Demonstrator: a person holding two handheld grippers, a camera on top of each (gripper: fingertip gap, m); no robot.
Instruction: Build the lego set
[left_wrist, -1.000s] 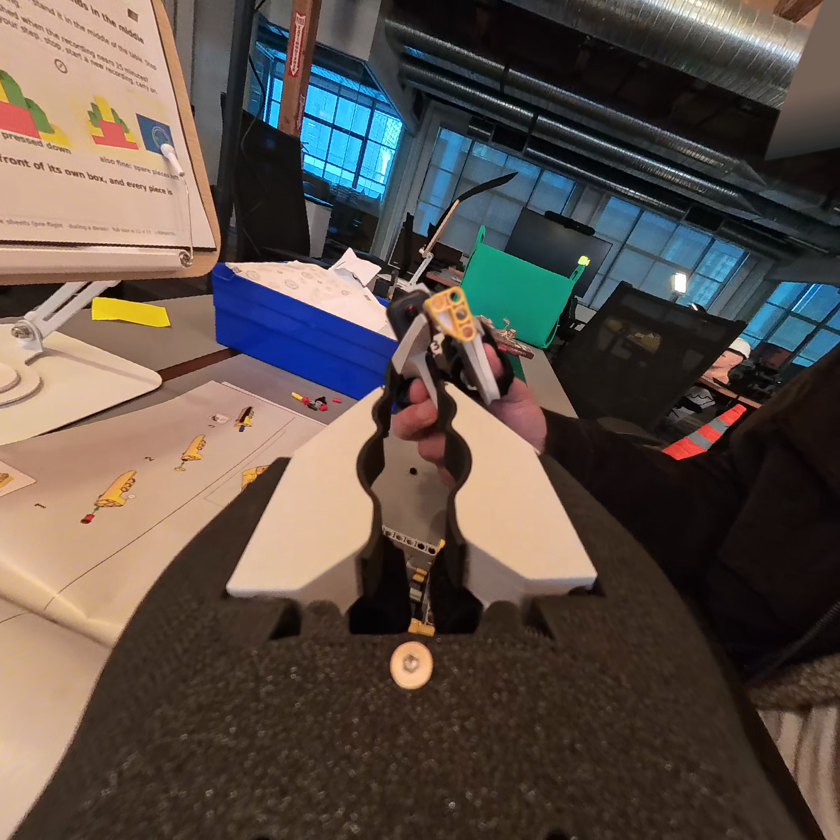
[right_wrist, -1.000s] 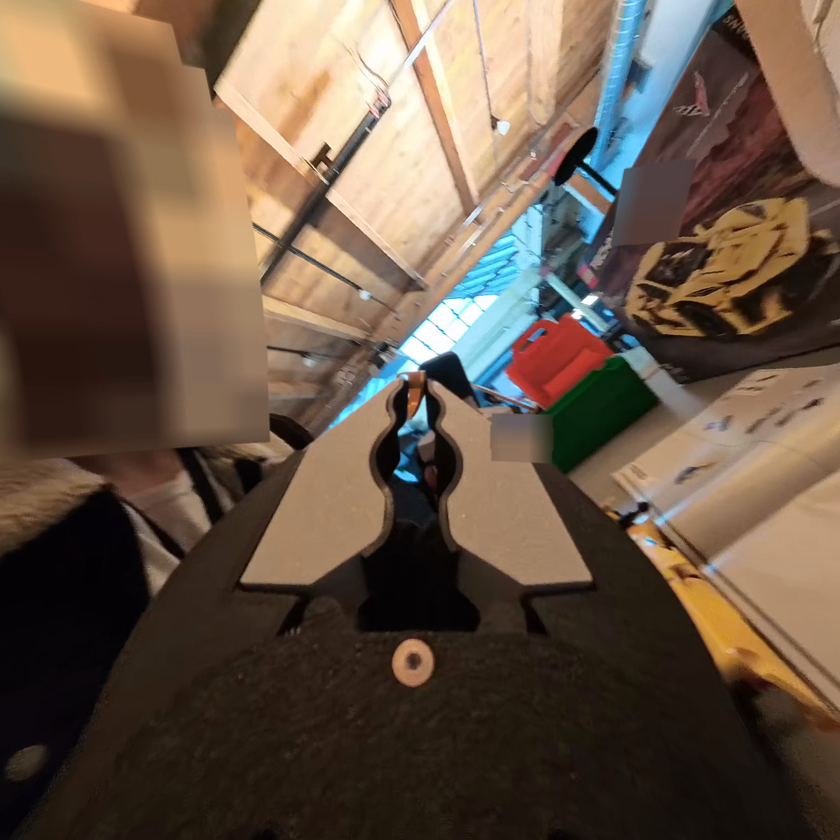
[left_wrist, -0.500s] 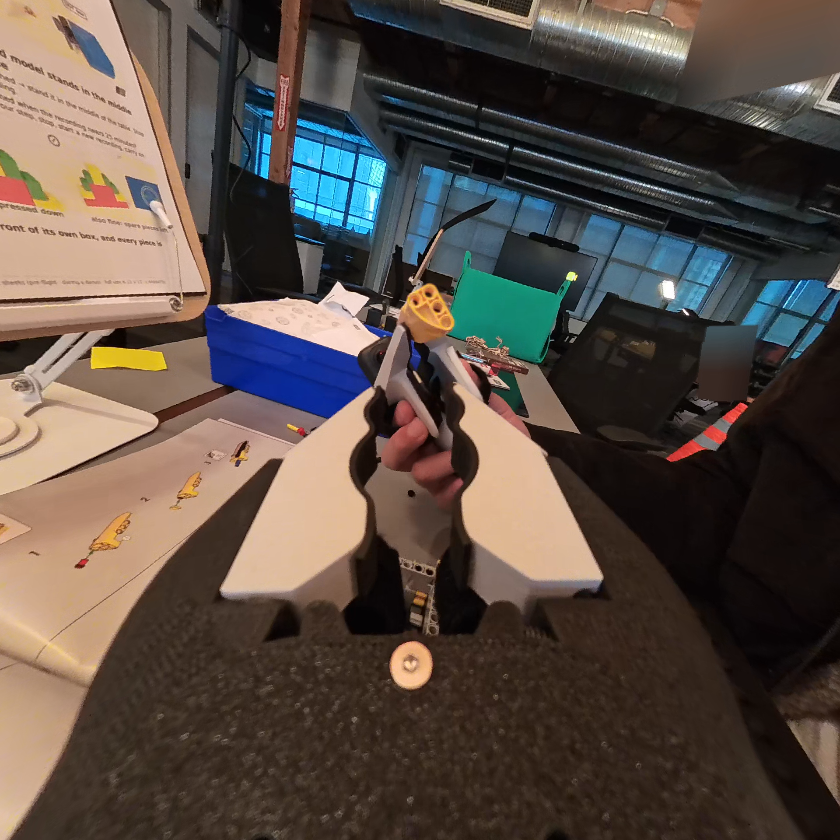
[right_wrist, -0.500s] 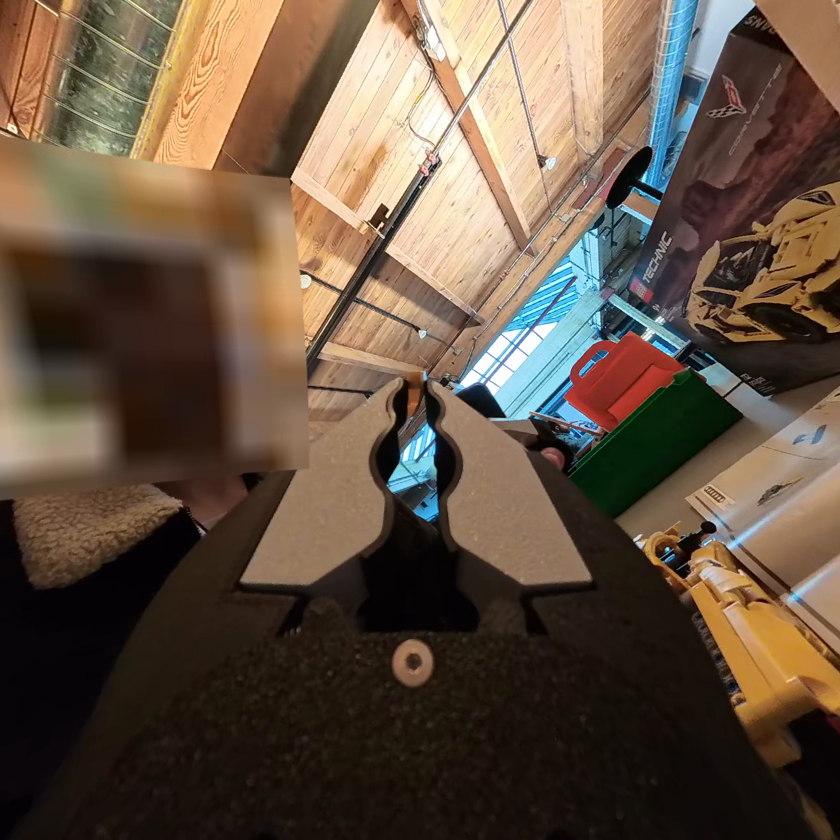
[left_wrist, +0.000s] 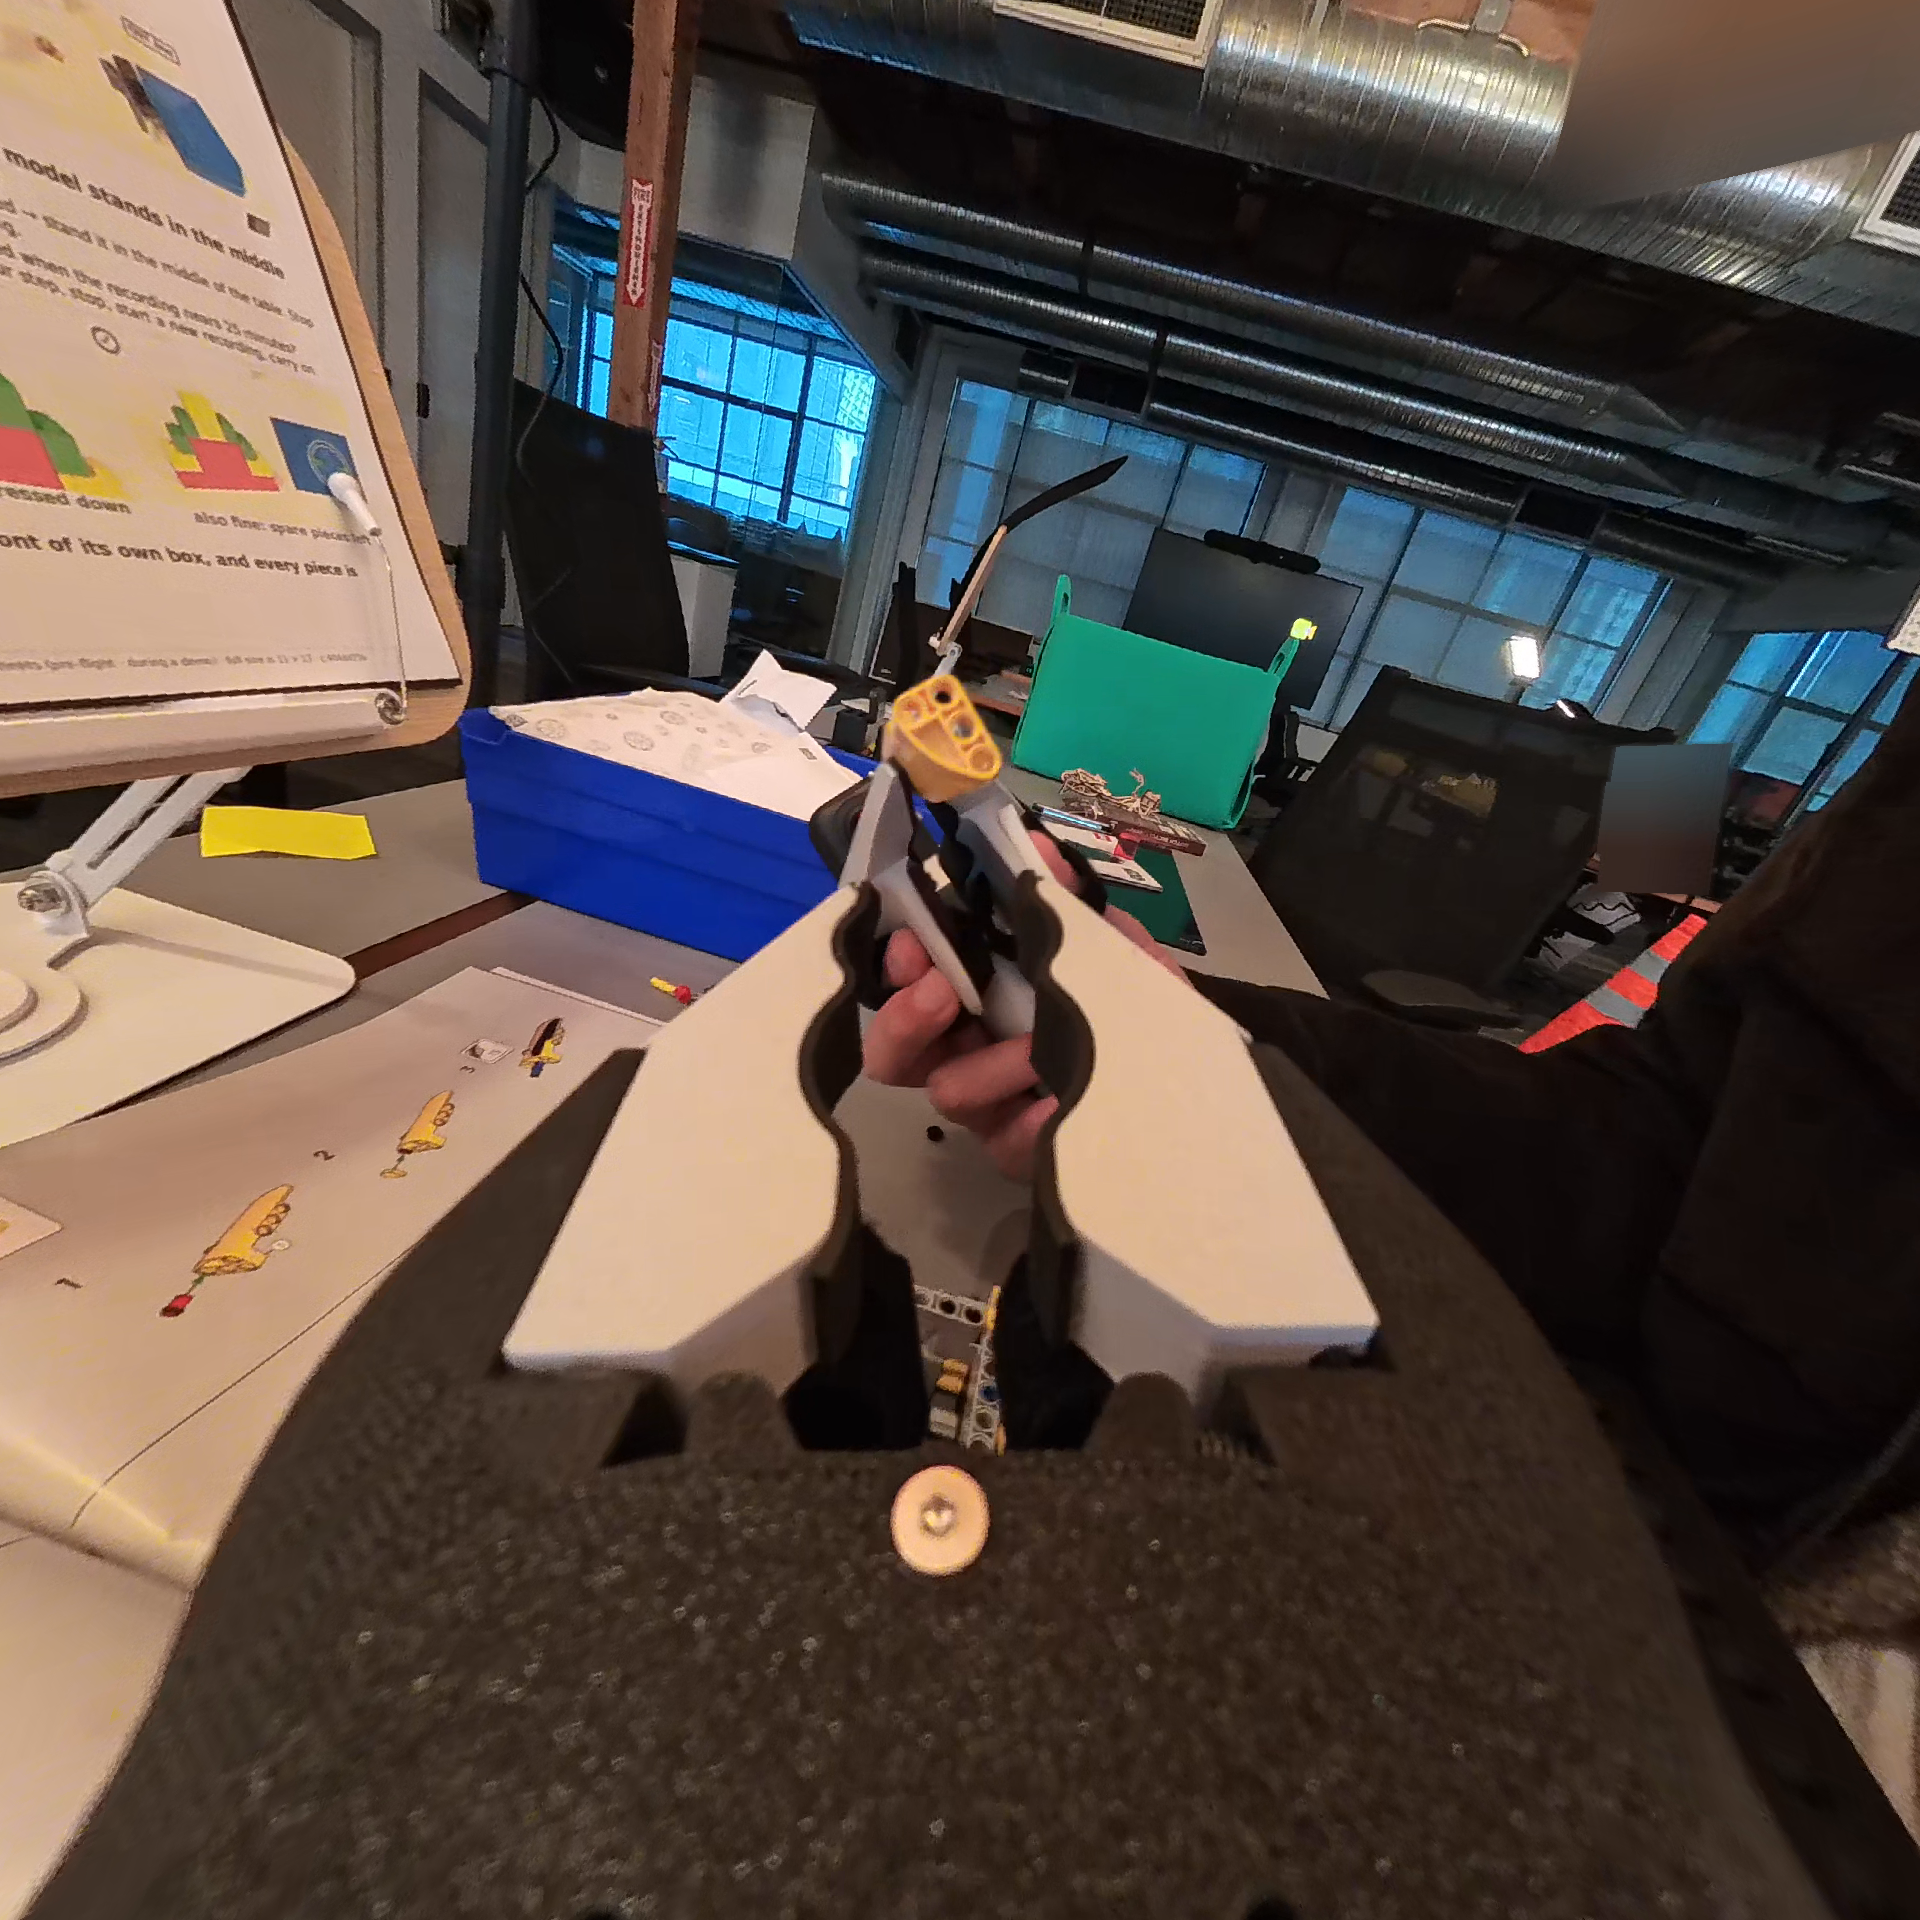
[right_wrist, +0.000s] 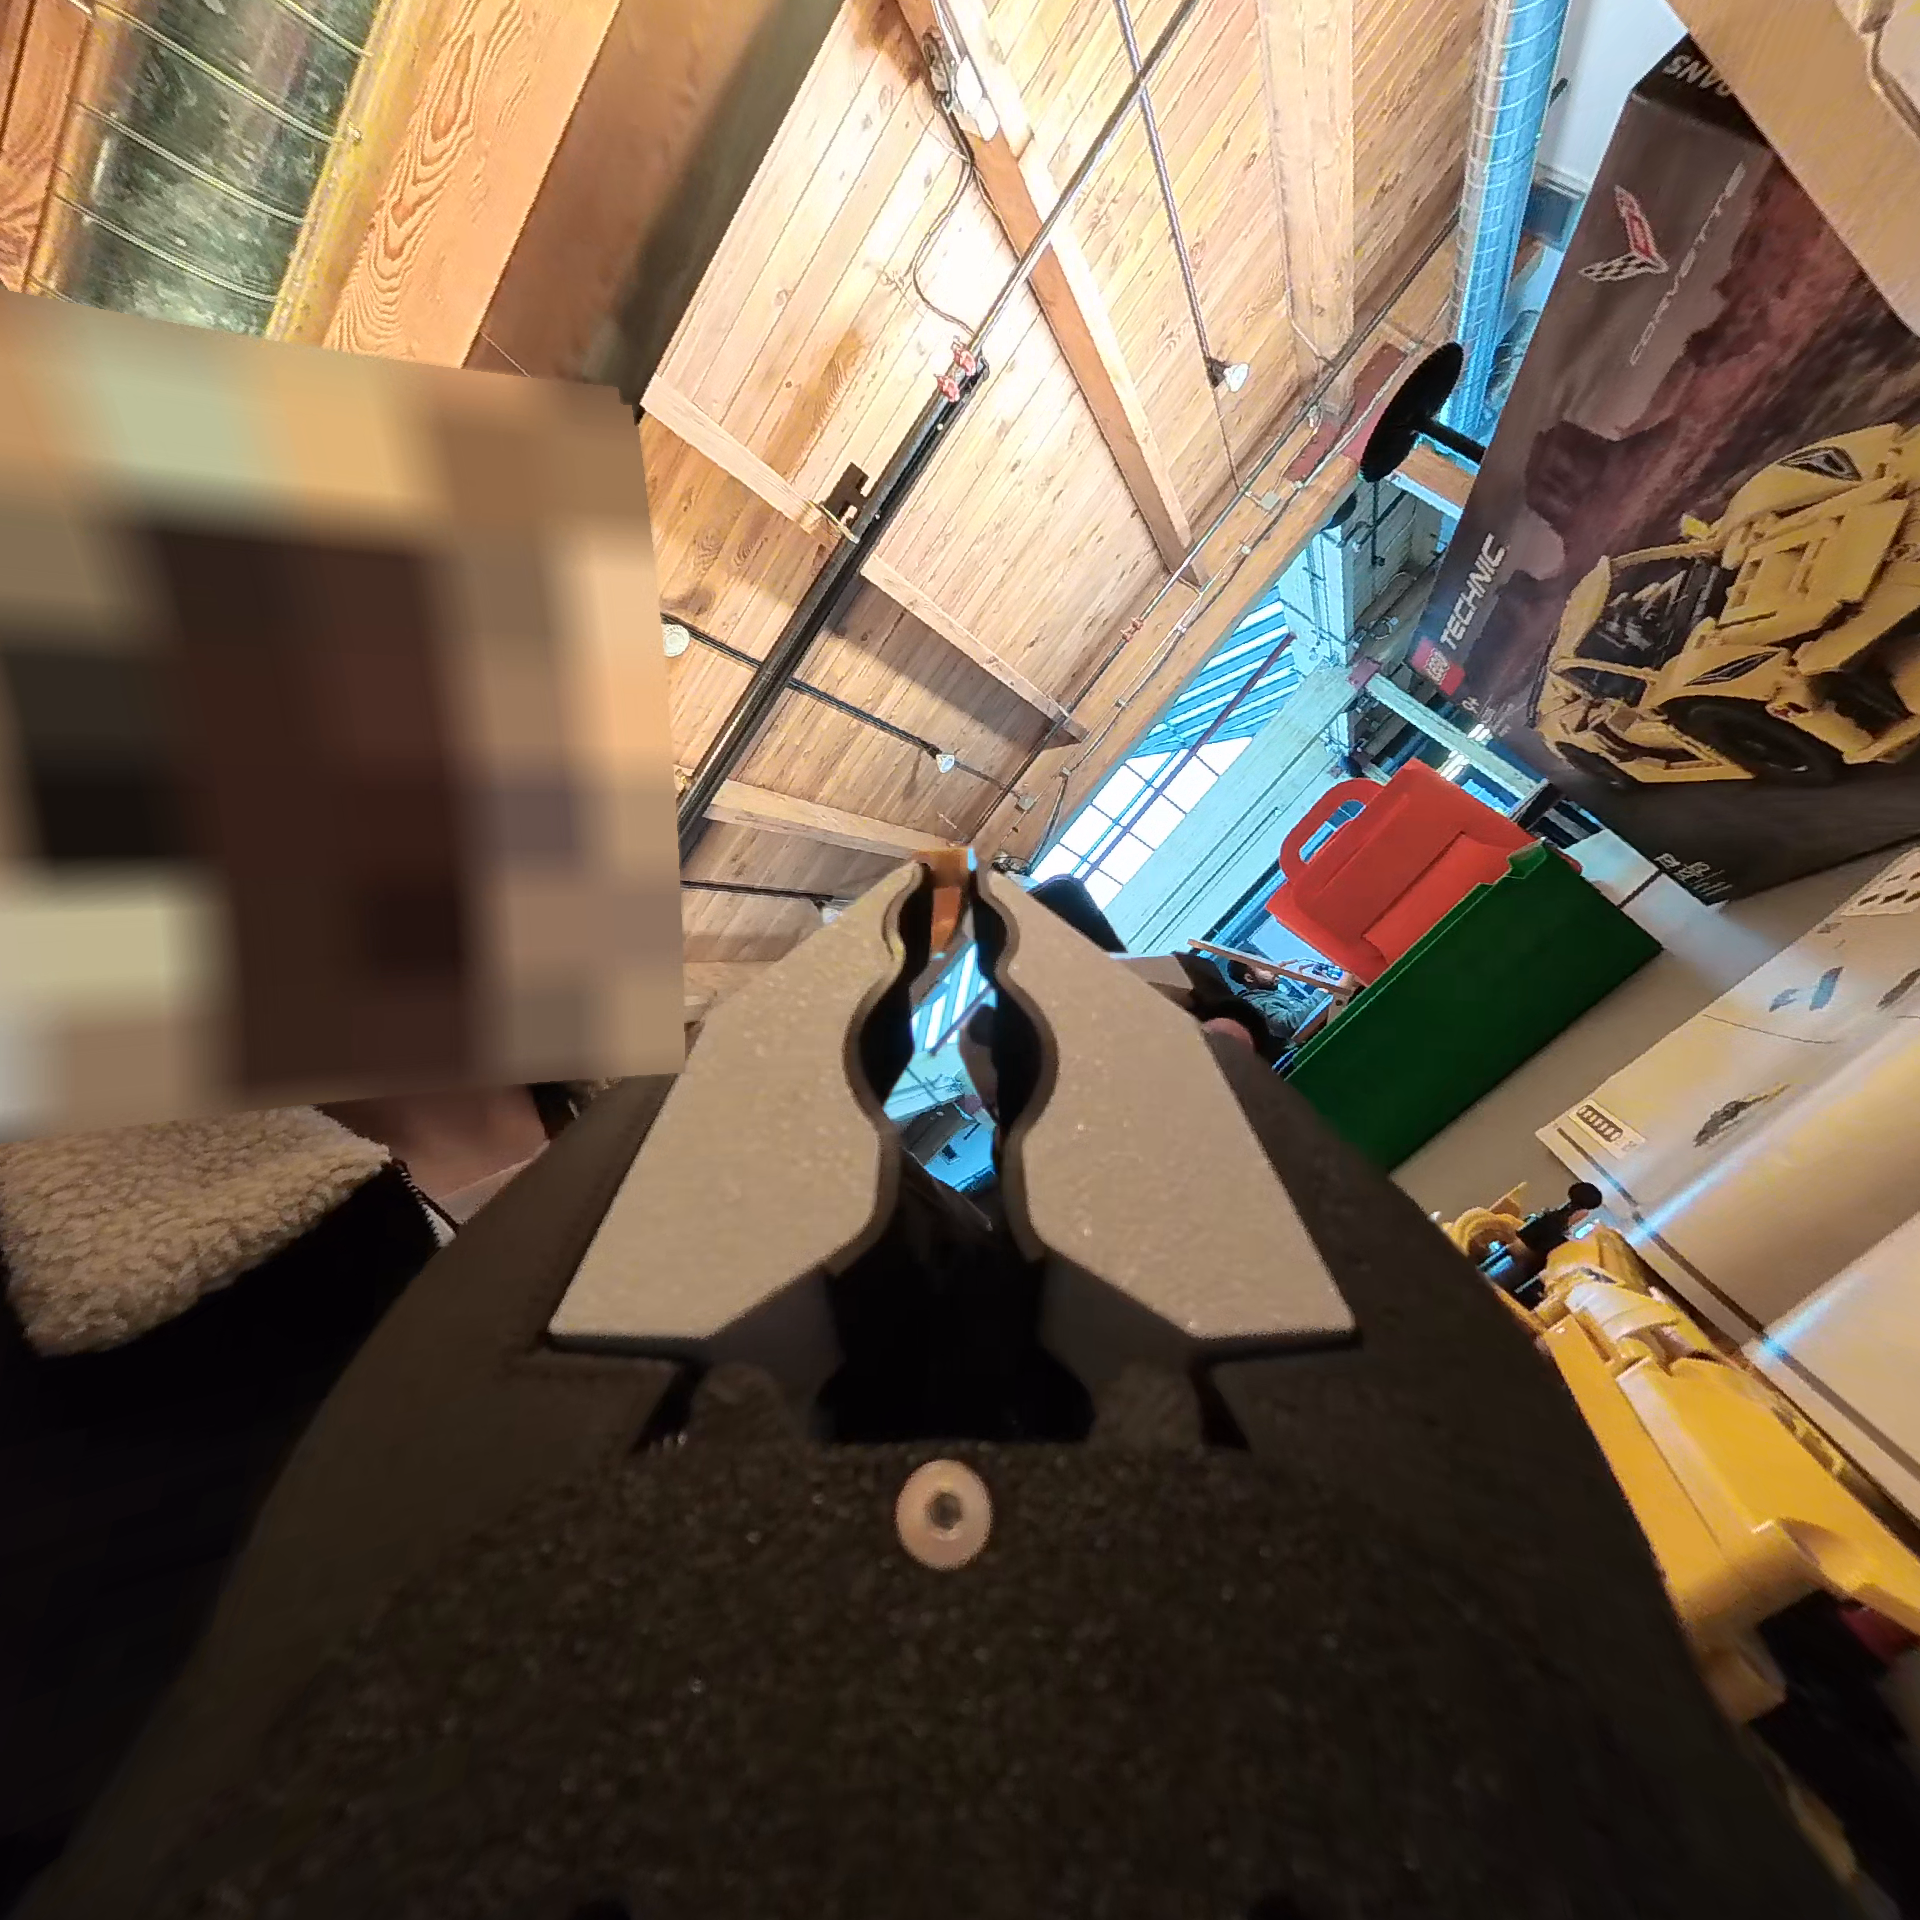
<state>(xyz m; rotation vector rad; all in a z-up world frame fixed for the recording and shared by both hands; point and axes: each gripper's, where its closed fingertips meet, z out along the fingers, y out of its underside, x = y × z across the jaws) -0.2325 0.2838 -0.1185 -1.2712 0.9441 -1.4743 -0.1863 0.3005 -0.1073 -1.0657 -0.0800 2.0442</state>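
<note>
An open loft office: exposed ducts (left_wrist: 1382, 62), timber ceiling (right_wrist: 935, 312), monitor (left_wrist: 1242, 613), mesh chair (left_wrist: 1434, 831).

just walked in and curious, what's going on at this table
A person is building a lego set with a handheld gripper in each hand. The right gripper is raised above the table, shut on a small yellow piece. The left gripper is open and empty, pointed at it. The instruction sheet lies on the table, and the partly built yellow car sits nearby.

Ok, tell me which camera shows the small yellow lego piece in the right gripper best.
The left wrist view: the yellow lego piece faces the camera, holes visible, pinched in the right gripper. The right wrist view shows only a thin orange-yellow edge between its fingertips.
</note>
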